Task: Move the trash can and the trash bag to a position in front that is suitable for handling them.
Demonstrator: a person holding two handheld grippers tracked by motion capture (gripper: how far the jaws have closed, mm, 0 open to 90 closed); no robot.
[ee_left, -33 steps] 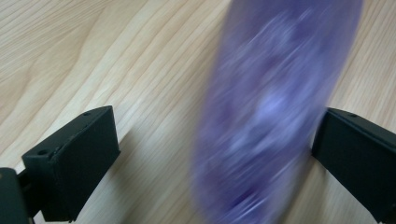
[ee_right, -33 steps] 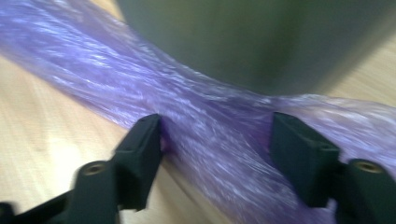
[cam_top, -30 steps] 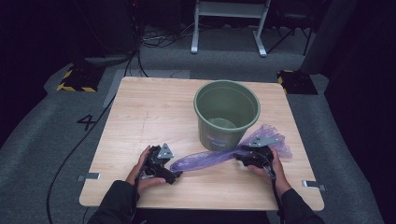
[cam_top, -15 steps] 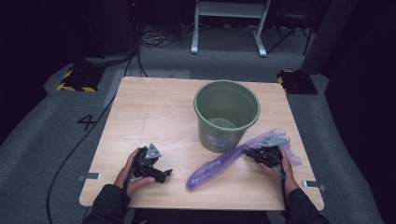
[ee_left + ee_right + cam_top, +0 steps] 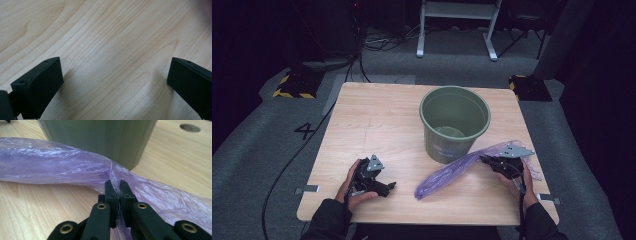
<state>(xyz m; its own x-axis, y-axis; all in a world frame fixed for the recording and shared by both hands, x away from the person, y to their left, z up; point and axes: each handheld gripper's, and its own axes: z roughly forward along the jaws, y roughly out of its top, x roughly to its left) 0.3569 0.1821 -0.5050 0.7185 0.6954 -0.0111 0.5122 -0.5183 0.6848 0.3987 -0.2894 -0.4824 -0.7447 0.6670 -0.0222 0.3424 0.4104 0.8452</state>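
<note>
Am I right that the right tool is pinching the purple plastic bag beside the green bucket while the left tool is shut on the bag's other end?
Not quite. The right tool is pinching the purple plastic bag beside the green bucket, but the left tool is open over bare table, with nothing between its jaws, as the left gripper view shows.

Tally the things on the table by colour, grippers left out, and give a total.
Green: 1, the plastic bucket
Purple: 1, the plastic bag, pinched in the right gripper
Total: 2
</note>
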